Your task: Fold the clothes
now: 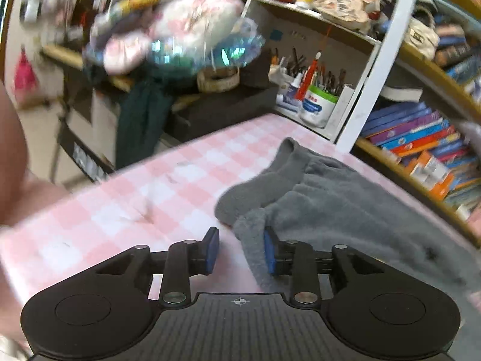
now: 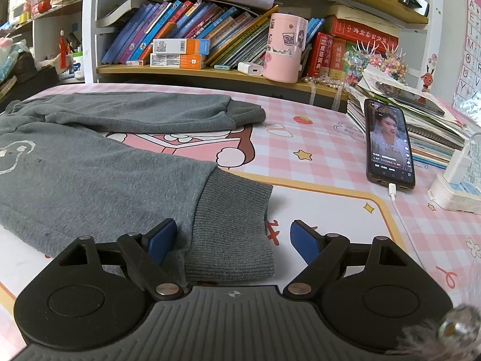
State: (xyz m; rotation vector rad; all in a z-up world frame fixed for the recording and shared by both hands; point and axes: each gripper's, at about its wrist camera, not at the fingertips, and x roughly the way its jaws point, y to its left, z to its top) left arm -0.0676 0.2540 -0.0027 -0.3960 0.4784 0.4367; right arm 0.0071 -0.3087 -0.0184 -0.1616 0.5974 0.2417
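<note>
Grey sweatpants [image 2: 90, 165] lie spread on the pink checked table [image 2: 315, 150], both legs pointing right, ribbed cuffs [image 2: 231, 228] at their ends. My right gripper [image 2: 233, 240] is open, its blue pads on either side of the near cuff without pinching it. In the left wrist view the fleecy waist end of the sweatpants [image 1: 330, 204] lies bunched on the table [image 1: 135, 186]. My left gripper [image 1: 240, 251] is open, with a fold of the grey fabric between its pads and against the right pad.
A phone [image 2: 389, 141] on a white cable leans against a stack of books [image 2: 421, 120] at the right, beside a power strip [image 2: 457, 189]. Bookshelves [image 2: 210, 69] run along the table's far edge. A pen holder [image 1: 318, 105] stands beyond the table's far corner.
</note>
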